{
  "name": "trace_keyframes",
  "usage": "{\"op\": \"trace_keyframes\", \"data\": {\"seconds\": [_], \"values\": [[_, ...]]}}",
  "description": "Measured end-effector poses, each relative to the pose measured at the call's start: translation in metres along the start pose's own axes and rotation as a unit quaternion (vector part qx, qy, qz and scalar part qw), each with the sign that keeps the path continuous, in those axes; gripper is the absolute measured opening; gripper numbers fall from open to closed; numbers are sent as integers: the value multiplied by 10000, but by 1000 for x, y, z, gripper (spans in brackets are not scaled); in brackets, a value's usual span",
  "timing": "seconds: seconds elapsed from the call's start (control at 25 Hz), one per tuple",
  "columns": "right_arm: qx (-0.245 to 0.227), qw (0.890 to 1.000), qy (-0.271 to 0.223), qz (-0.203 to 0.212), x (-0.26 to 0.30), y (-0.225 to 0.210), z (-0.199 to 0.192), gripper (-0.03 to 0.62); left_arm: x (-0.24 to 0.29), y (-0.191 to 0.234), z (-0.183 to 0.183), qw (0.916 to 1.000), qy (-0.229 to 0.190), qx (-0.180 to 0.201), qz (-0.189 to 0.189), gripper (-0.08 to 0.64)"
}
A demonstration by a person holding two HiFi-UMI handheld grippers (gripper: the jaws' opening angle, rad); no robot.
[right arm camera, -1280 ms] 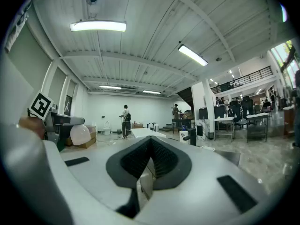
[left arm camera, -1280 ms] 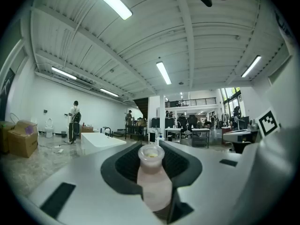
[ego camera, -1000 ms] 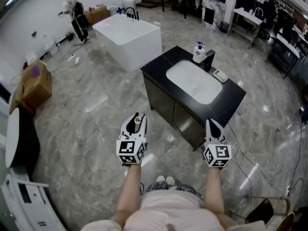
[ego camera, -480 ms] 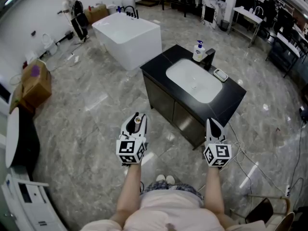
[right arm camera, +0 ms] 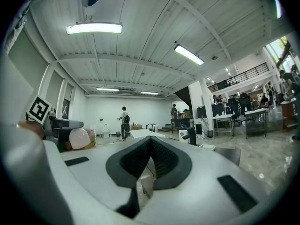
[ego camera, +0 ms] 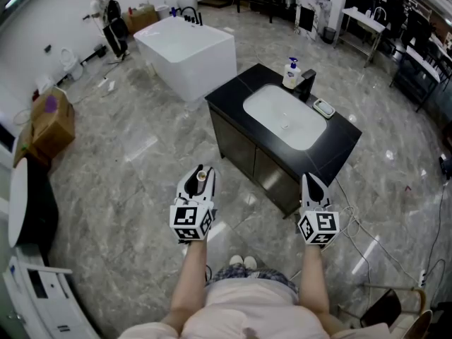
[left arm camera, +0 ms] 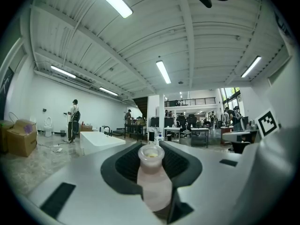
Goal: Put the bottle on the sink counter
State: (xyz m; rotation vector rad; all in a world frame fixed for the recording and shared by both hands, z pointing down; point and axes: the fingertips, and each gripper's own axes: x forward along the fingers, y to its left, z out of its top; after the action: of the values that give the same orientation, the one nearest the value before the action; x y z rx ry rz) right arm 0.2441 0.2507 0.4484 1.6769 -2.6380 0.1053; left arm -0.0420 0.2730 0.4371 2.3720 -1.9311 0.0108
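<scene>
**A:** At left, the left gripper [ego camera: 198, 184] is part-closed on a small pale bottle [left arm camera: 153, 184], held upright between its pads and well short of the black sink bench [ego camera: 233, 94].

**B:** And the right gripper [ego camera: 313, 186]?

**A:** Its jaws are together with nothing in them. The carry looks to be the step in hand, since the bottle has not yet reached the bench.

**B:** Next?

**A:** Probably a walk forward, then a set-down on bare black top, clear of the basin [ego camera: 282, 119] and the far soap dispenser [ego camera: 290, 75].
</scene>
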Motion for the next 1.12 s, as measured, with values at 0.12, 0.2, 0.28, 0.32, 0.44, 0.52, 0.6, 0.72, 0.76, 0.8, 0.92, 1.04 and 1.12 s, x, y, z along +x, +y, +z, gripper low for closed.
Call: {"op": "trace_keyframes", "data": {"seconds": [0.12,0.2,0.28,0.32,0.44,0.52,0.6,0.72,0.76,0.8,0.92,1.04,1.12], "values": [[18,10000,2,-15,2,0,-1,15,1,2,-1,10000,4,-9,-12,132],[33,10000,11,-32,3,-1,-2,15,3,3,-1,10000,9,-20,-27,132],[49,10000,21,-59,5,0,-3,15,4,5,-1,10000,15,-35,-45,132],[54,10000,21,-73,6,0,-3,15,5,6,-1,10000,12,-39,-56,132],[49,9999,-3,-112,10,1,-3,15,9,10,-1,9999,0,-25,-101,132],[74,9999,-17,-151,11,3,-5,15,12,13,-3,9999,2,-9,-144,132],[98,9998,-24,-199,11,6,-9,15,15,17,-6,9998,11,0,-194,132],[114,9996,-49,-259,14,9,-11,15,20,21,-9,9996,18,6,-270,132],[113,9996,-52,-269,16,10,-12,15,22,22,-10,9996,23,9,-289,132],[112,9995,-49,-278,17,11,-13,15,24,23,-11,9995,31,13,-308,132],[122,9994,-47,-318,22,13,-15,15,30,27,-13,9993,44,14,-374,132],[139,9993,-49,-350,29,16,-13,15,36,34,-12,9992,41,-5,-398,132],[131,9993,-44,-353,38,15,-13,15,44,39,-10,9992,19,-12,-404,132]]}}
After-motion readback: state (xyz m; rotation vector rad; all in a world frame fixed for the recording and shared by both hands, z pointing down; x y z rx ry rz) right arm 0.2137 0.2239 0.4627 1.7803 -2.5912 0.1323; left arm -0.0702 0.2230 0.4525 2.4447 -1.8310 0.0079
